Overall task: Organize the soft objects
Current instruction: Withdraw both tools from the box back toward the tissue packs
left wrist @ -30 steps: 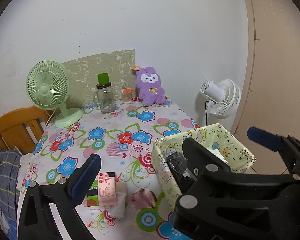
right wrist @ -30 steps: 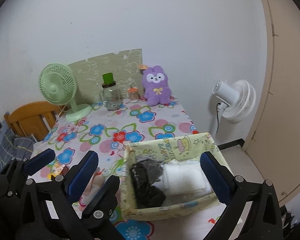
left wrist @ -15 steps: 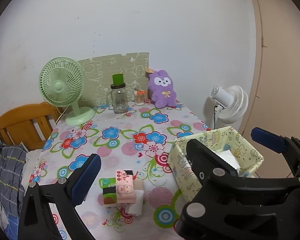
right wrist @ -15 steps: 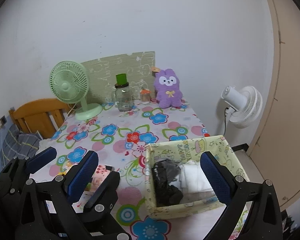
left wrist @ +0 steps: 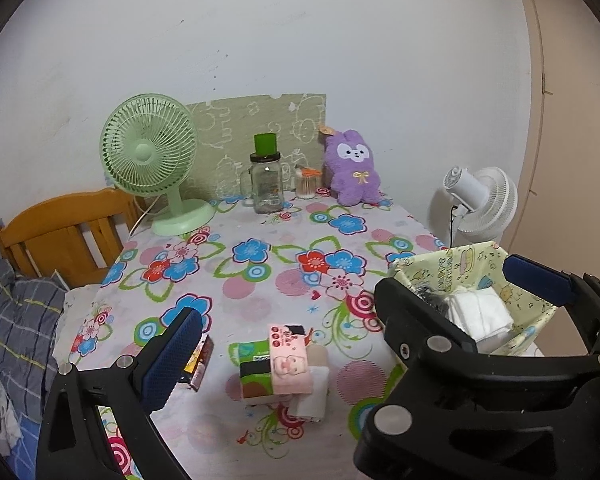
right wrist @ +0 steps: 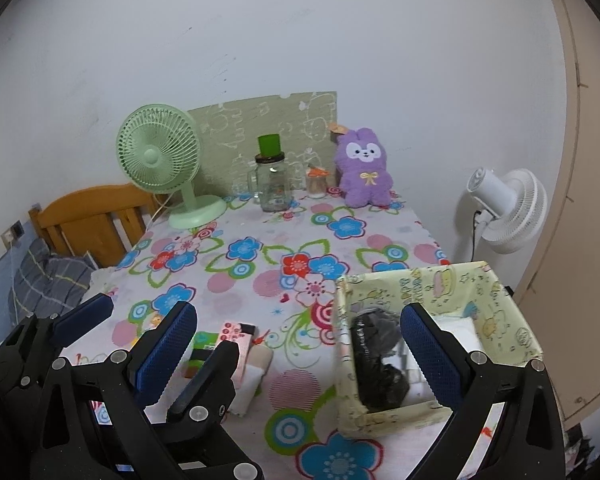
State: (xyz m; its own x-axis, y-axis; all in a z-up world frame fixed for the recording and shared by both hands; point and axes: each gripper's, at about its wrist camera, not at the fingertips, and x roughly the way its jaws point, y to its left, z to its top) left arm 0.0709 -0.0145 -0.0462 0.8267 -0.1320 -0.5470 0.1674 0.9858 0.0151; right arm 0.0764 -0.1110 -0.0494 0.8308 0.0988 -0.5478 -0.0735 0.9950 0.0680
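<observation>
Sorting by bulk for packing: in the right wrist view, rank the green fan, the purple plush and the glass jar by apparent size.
1. green fan
2. purple plush
3. glass jar
All stand near the wall, so nearness hardly skews this.

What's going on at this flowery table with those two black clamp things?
A person is tidying soft items into the yellow fabric box, holding a tool in each hand. The box already holds a black bundle and folded white cloth. Both the left tool and the right tool are open and empty, above the table. A small stack of folded pieces waits on the tablecloth.
</observation>
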